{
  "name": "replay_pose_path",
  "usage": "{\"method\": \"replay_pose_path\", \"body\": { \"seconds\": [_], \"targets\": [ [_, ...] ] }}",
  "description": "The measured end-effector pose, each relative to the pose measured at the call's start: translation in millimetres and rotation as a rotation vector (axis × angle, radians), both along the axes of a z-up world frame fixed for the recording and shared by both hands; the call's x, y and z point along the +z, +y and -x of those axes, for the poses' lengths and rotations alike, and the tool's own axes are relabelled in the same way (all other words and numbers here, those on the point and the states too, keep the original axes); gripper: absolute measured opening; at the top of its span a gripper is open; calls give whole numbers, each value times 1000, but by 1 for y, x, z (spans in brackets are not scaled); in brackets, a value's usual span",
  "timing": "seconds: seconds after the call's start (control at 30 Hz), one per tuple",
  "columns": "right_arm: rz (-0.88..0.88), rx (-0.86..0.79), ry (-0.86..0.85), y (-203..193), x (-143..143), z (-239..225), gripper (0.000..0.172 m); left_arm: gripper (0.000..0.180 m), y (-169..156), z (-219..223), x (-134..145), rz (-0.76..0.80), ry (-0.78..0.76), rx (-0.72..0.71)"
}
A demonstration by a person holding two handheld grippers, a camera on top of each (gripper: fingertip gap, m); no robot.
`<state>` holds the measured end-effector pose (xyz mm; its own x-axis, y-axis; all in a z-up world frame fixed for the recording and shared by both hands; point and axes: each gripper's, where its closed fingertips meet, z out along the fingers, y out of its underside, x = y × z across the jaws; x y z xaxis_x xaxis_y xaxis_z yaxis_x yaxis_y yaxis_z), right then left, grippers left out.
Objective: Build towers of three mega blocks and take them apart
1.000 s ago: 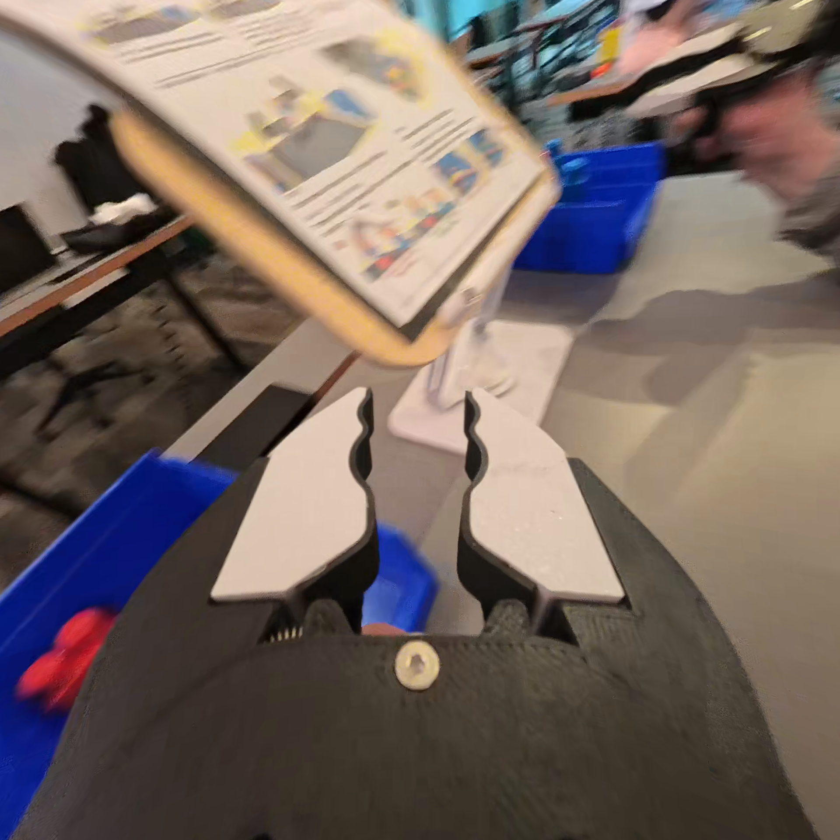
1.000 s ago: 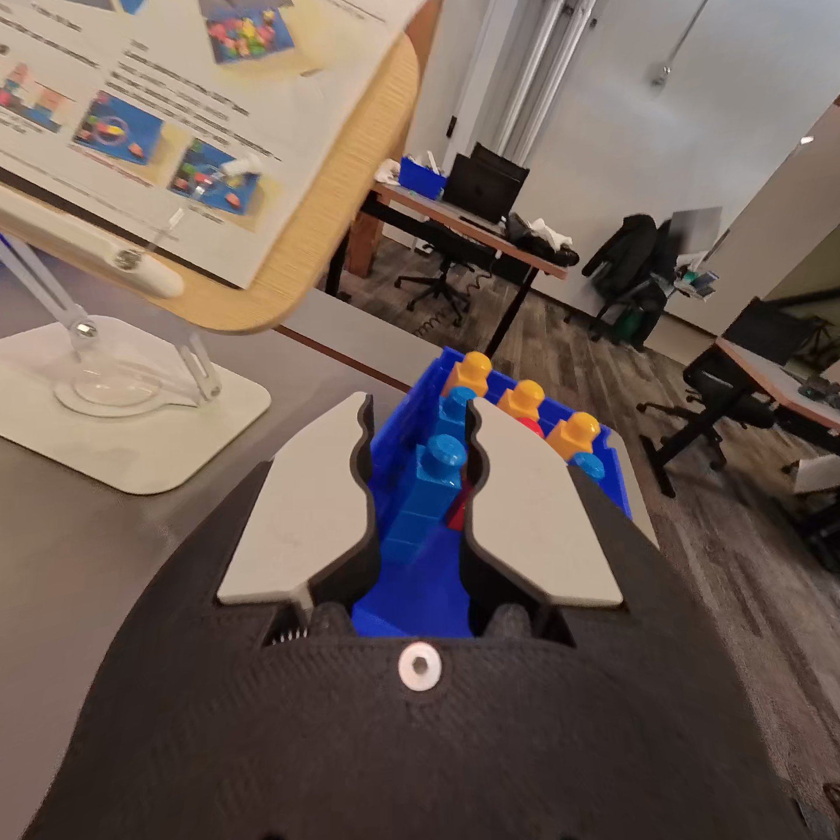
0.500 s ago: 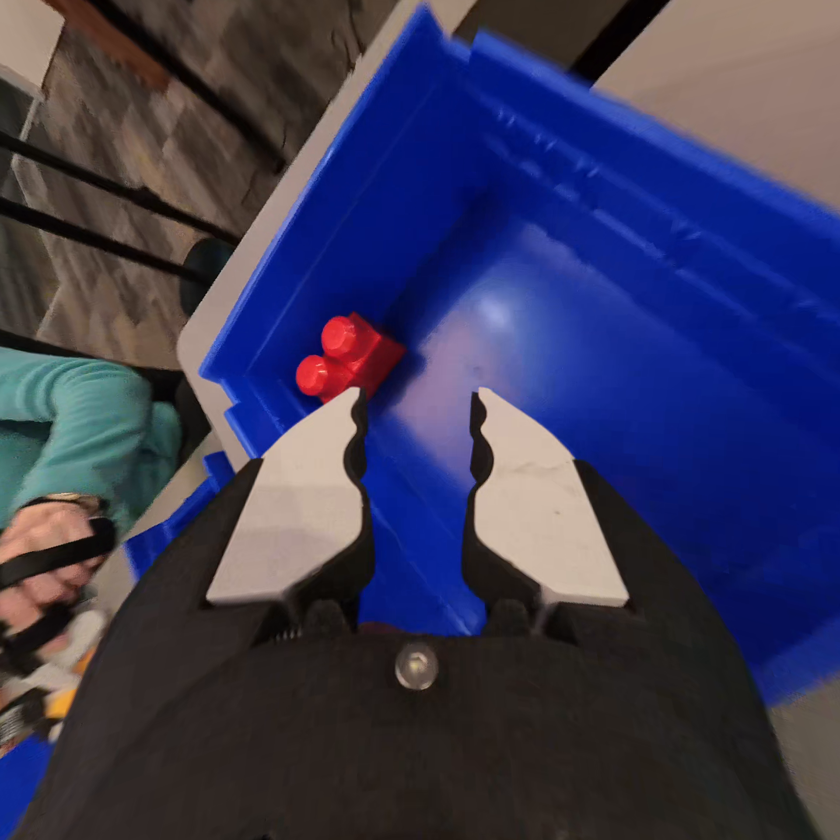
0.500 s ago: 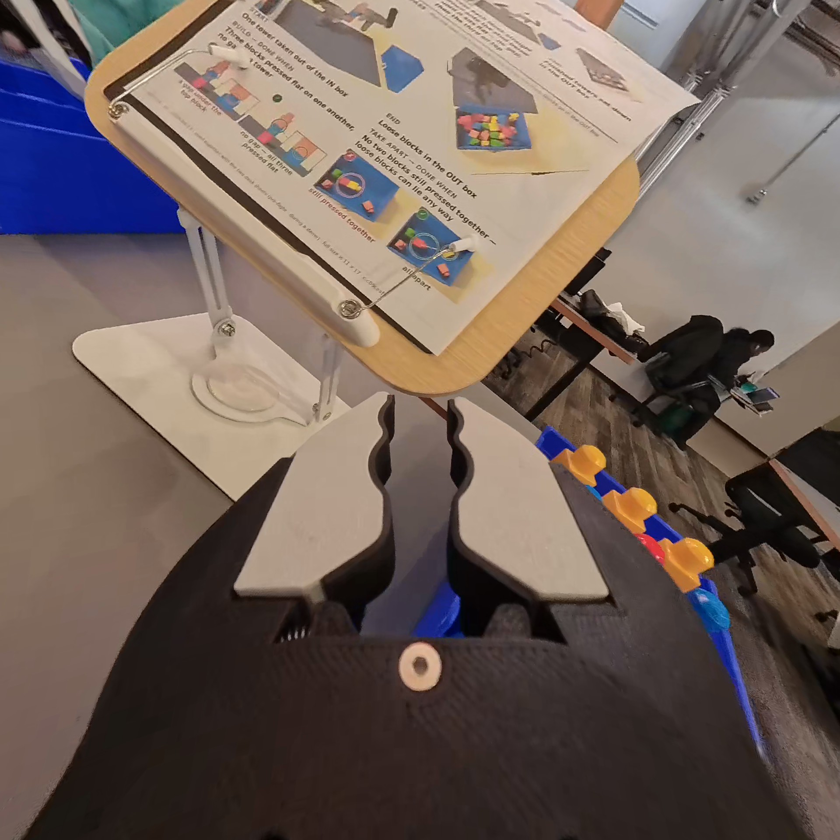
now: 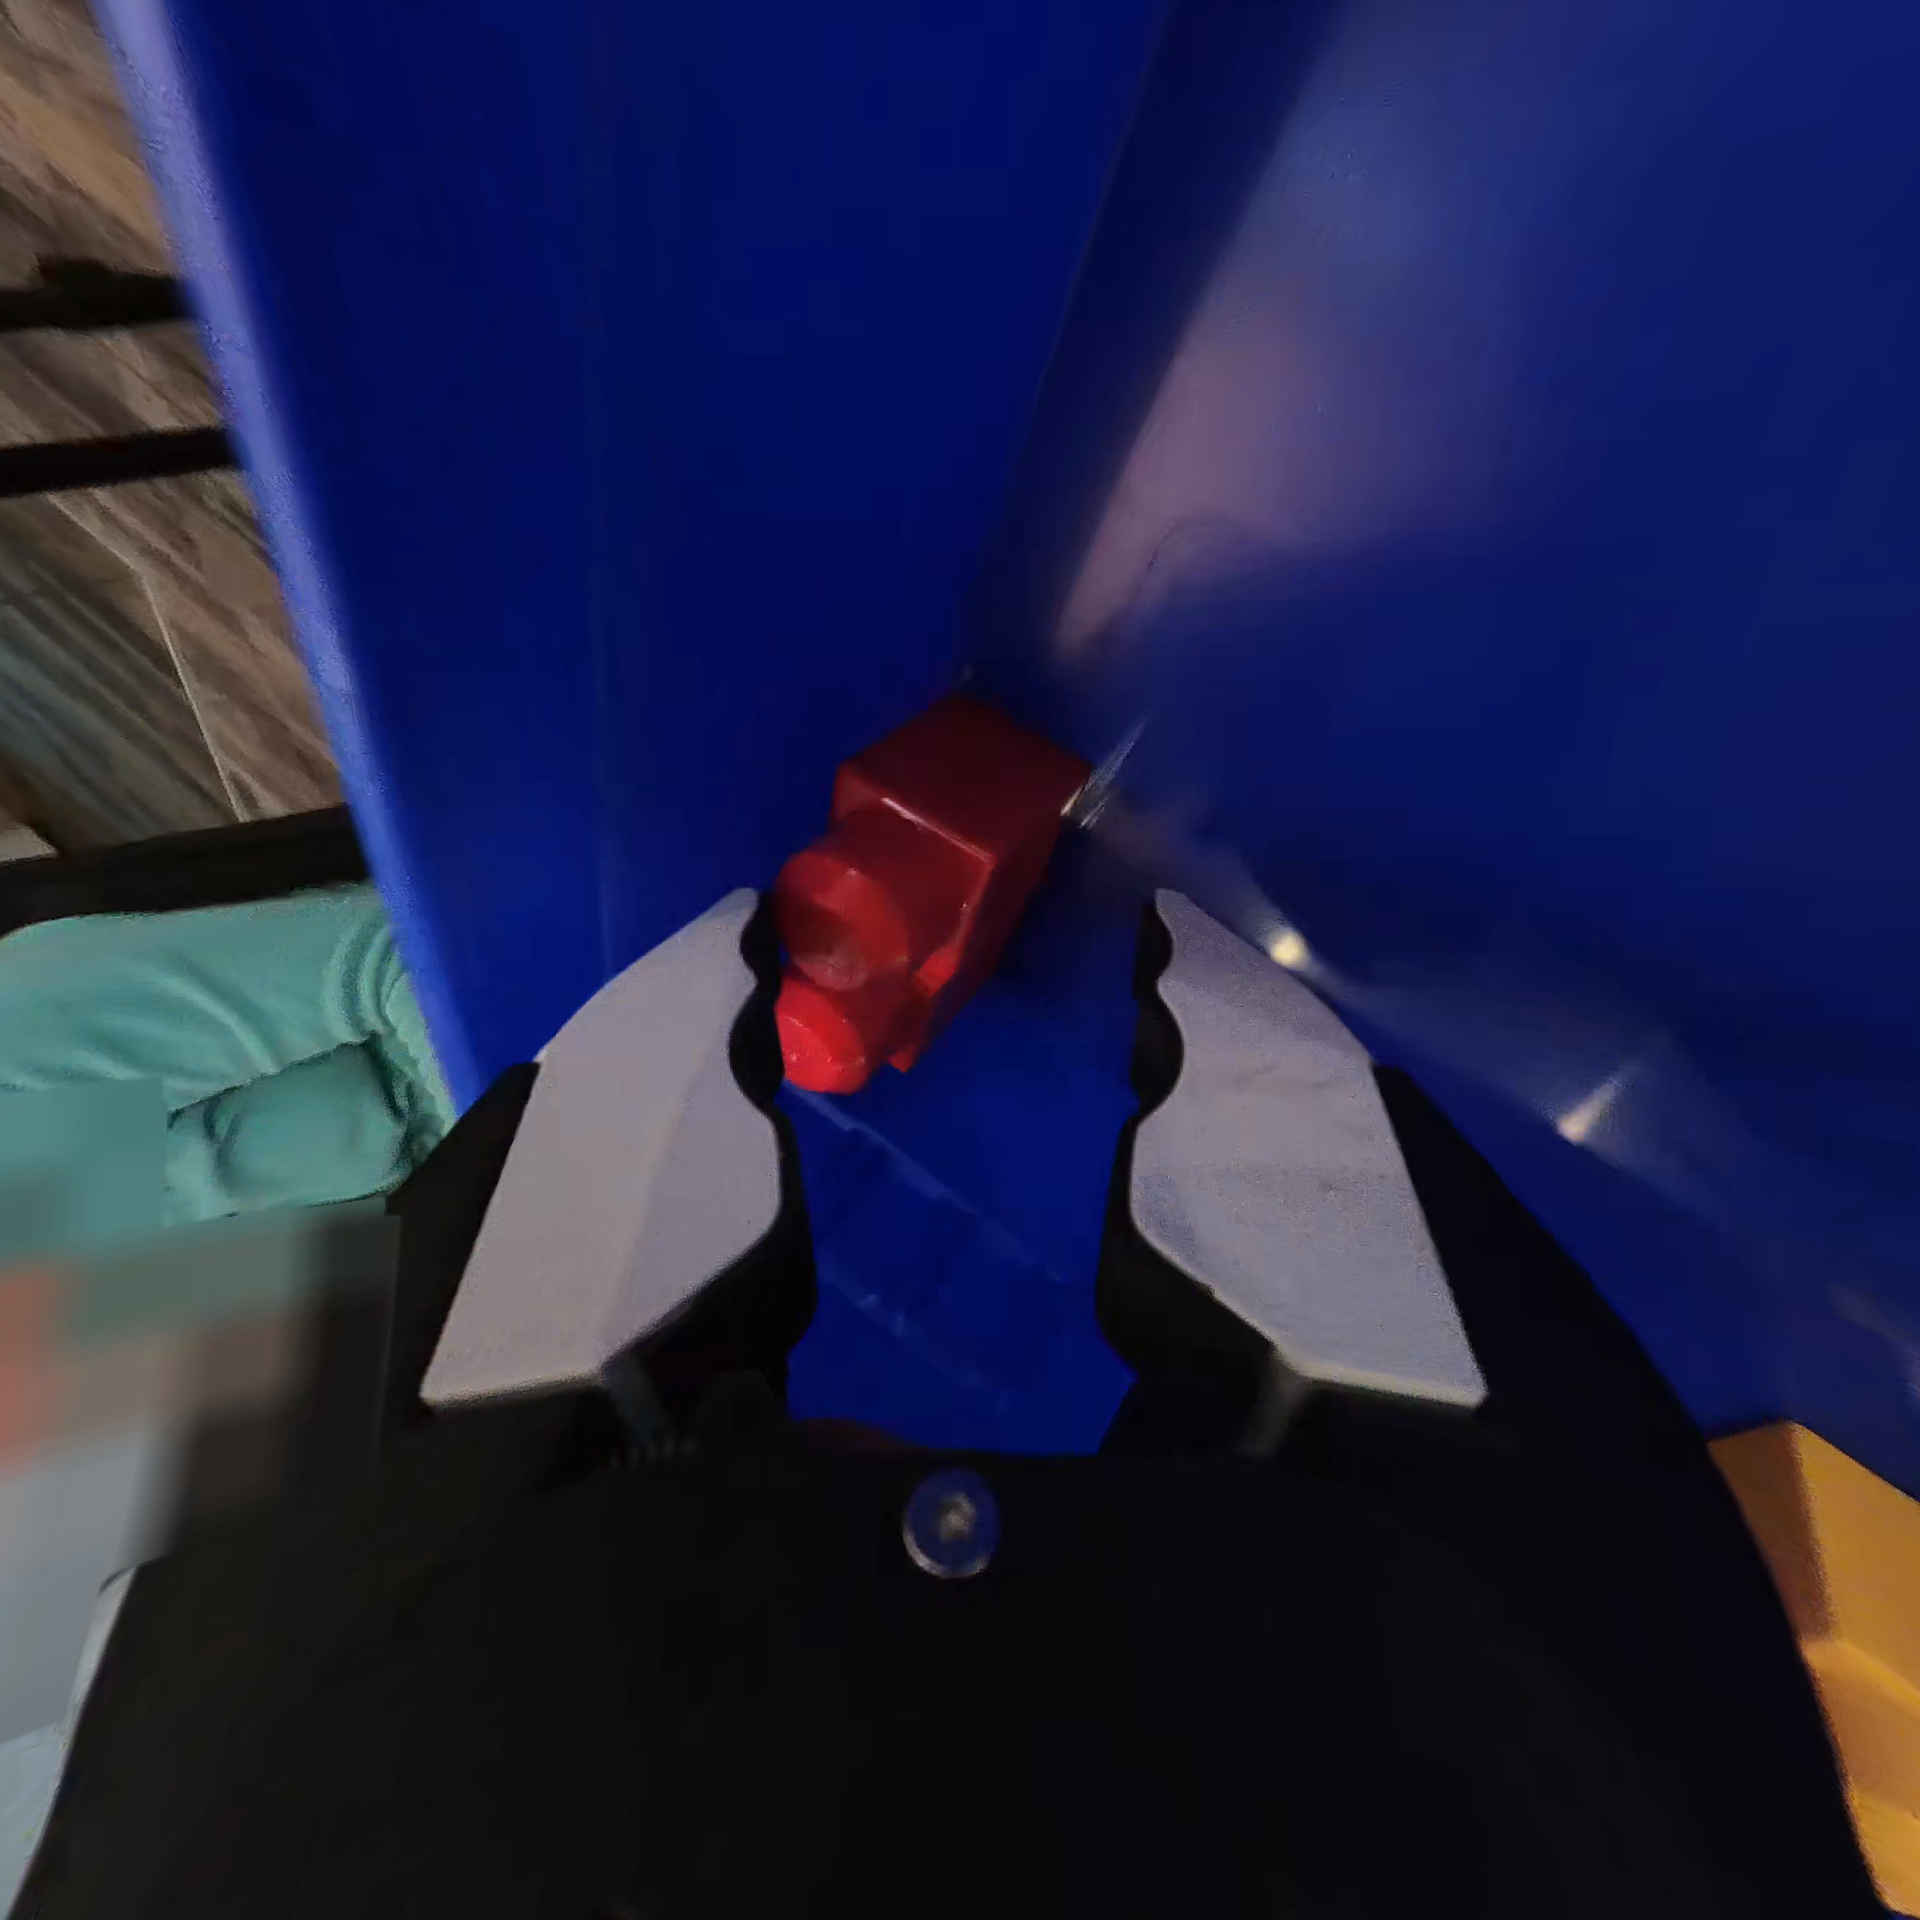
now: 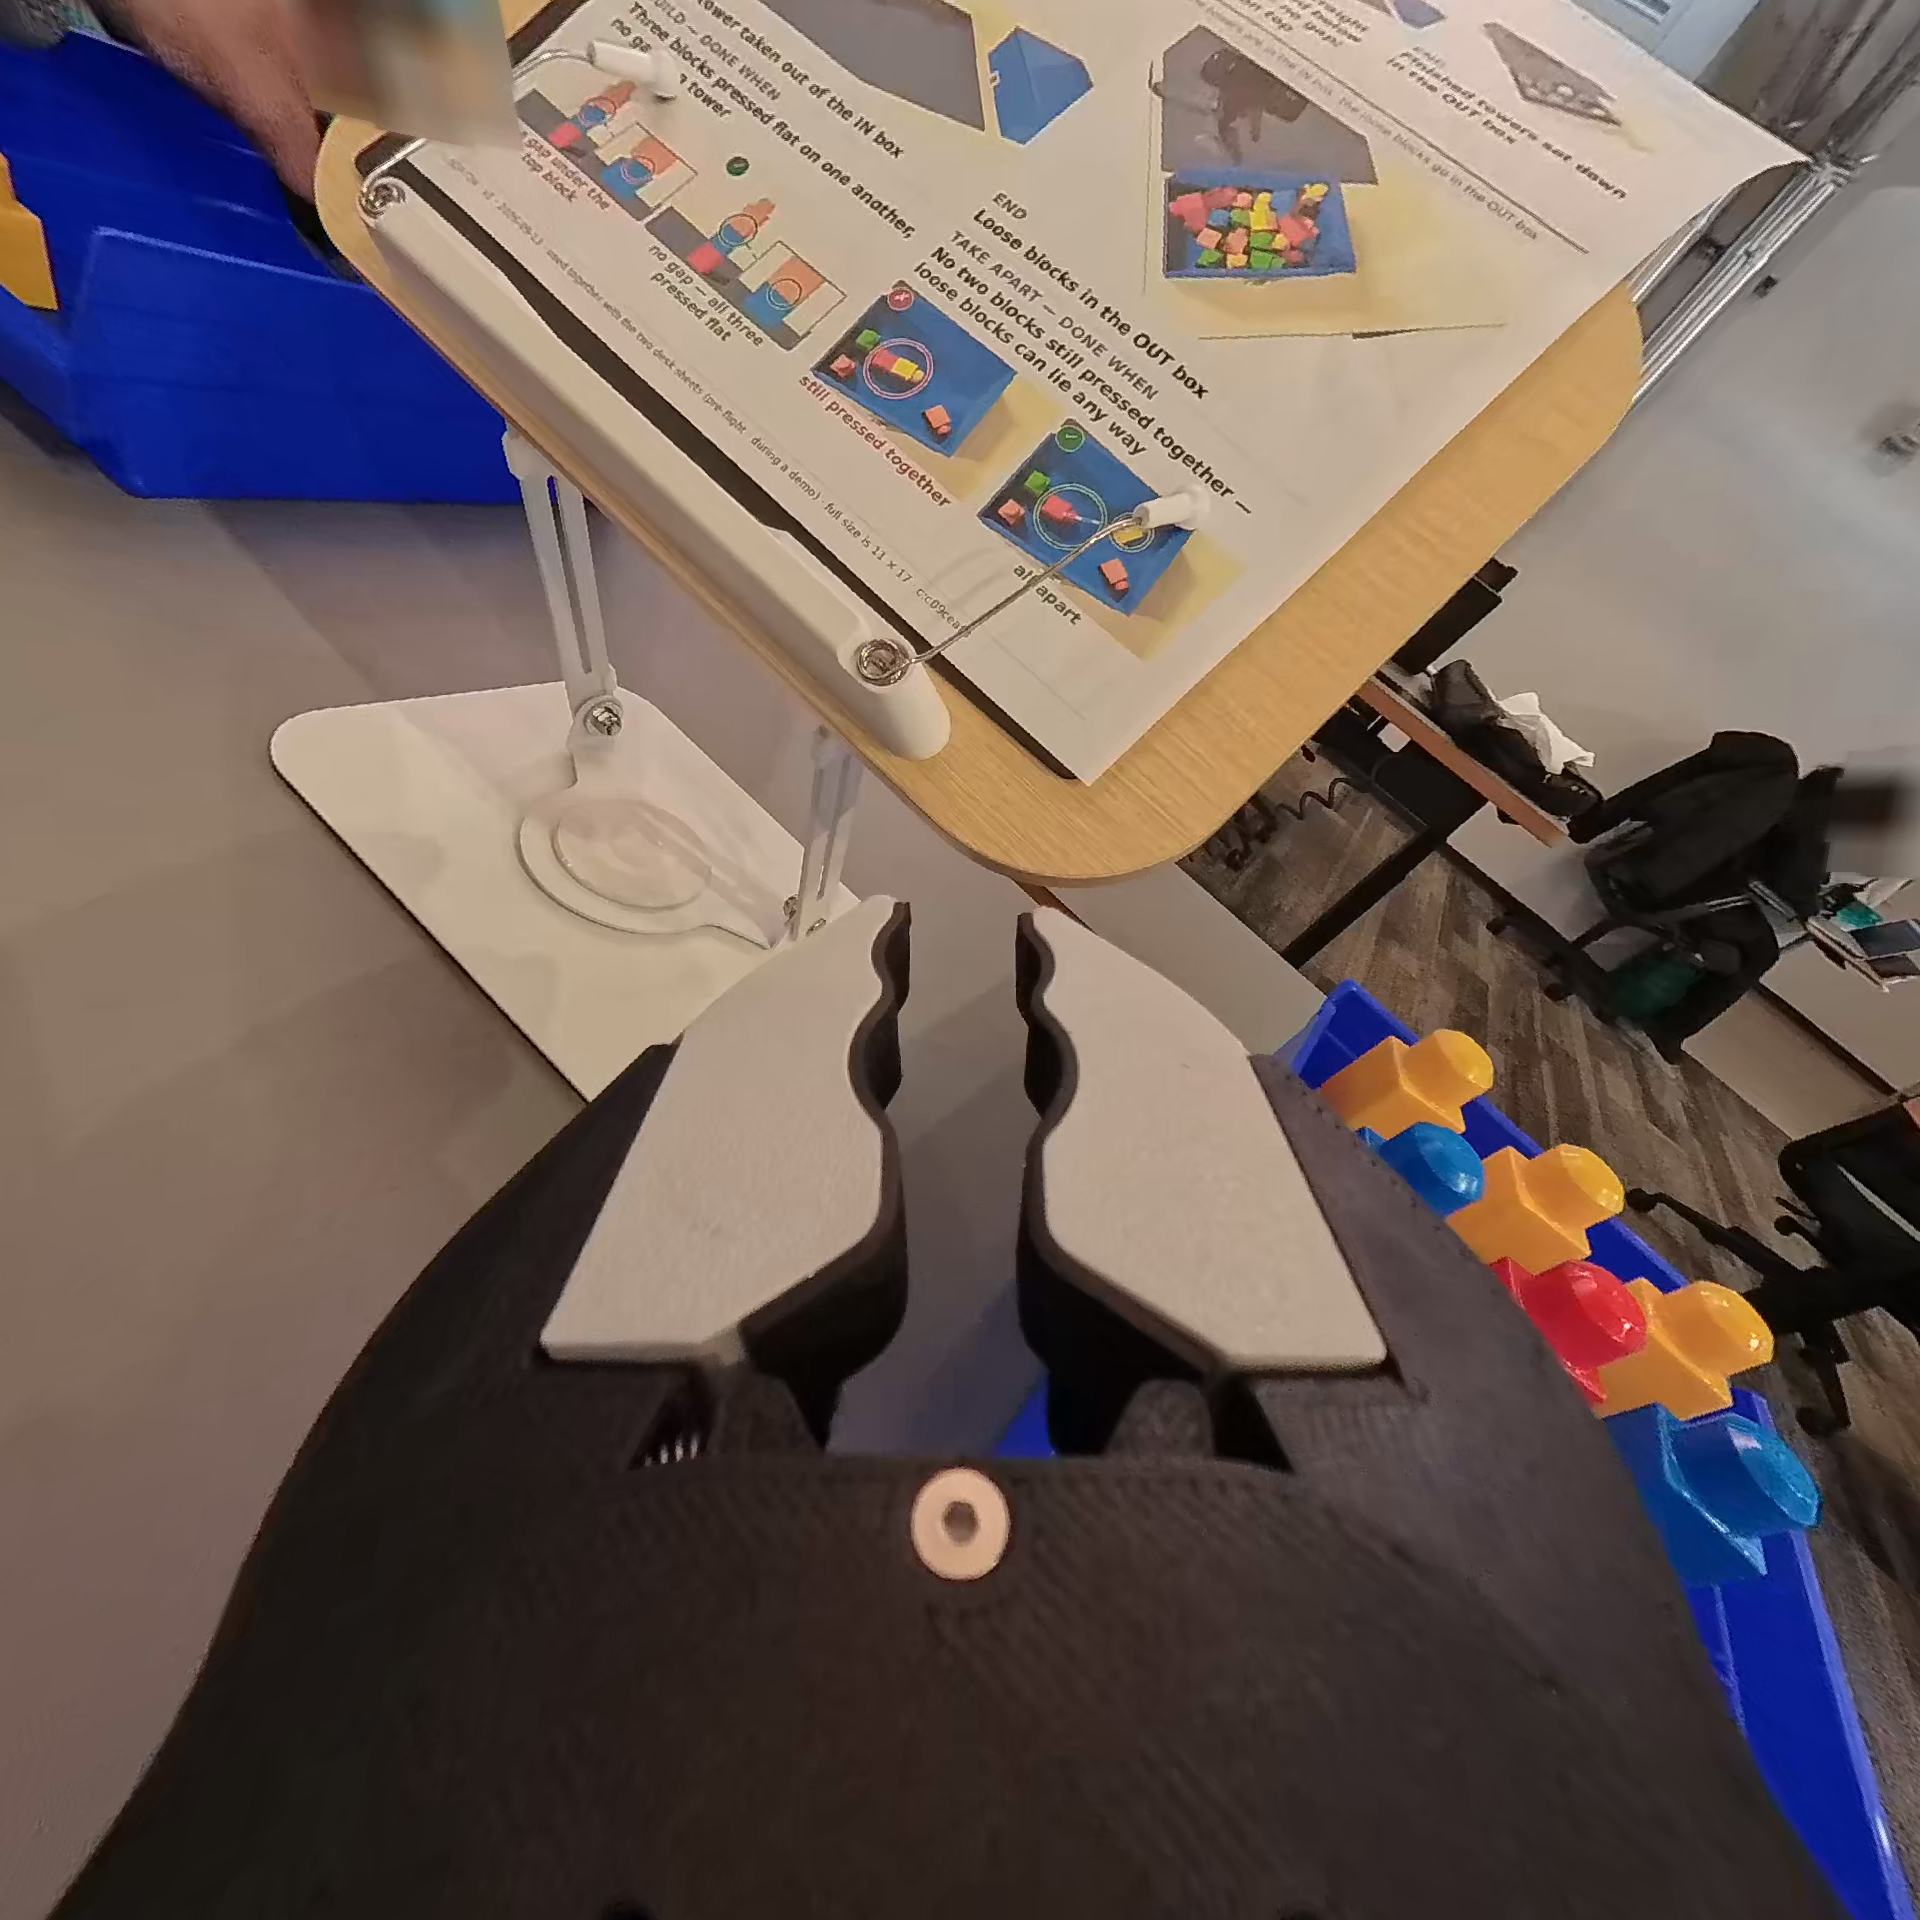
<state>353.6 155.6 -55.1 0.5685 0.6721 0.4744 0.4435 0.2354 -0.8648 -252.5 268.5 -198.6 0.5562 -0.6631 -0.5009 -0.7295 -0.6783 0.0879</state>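
In the left wrist view, my left gripper (image 5: pixel 951 914) is open wide, deep inside a blue bin (image 5: pixel 675 416). A red two-stud block (image 5: pixel 935 862) lies on its side in the bin's corner, just past my fingertips. Its studs are close to the left finger (image 5: pixel 644 1091), and a clear gap separates it from the right finger. In the right wrist view, my right gripper (image 6: pixel 958 920) hovers above the grey table (image 6: pixel 156 935). Its fingers stand narrowly apart with nothing between them. To its right, a blue bin (image 6: pixel 1340 1013) holds orange blocks (image 6: pixel 1413 1081), blue blocks and a red block.
A wooden book stand (image 6: pixel 1299 727) with an instruction sheet stands on a white base (image 6: pixel 436 790) ahead of my right gripper. Blue bins (image 6: pixel 208 364) stand at the far left. A teal sleeve (image 5: pixel 208 1039) and an orange object (image 5: pixel 1849 1610) flank the left gripper.
My left gripper swung from the book stand down into the blue bin, closed in on the red block and opened wider. My right gripper rose from the bin of blocks, its fingers narrowing on nothing.
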Motion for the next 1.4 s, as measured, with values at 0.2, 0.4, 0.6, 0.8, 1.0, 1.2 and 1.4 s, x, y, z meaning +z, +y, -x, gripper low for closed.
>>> {"method": "replay_pose_path", "body": {
  "seconds": [0.2,0.4,0.6,0.8,1.0,1.2,1.4],
  "targets": [
    [10,10,8,0,0,-2,19,40,-19,-22,3,53,-105,-5],
    [13,25,9,-2,1,0,18,45,-62,-60,0,173,-157,-169],
    [13,26,6,-2,-1,0,18,42,-63,-62,-15,188,-183,-175],
    [21,29,10,-1,-1,-2,17,39,-91,-88,30,114,-310,-200],
    [40,53,-2,-3,-6,3,16,38,-183,-191,100,35,-495,-519],
    [41,58,1,-4,-5,4,15,38,-262,-285,62,178,-541,-755],
    [49,56,-5,-2,-9,2,15,38,-281,-318,7,312,-506,-787]
  ]
}}
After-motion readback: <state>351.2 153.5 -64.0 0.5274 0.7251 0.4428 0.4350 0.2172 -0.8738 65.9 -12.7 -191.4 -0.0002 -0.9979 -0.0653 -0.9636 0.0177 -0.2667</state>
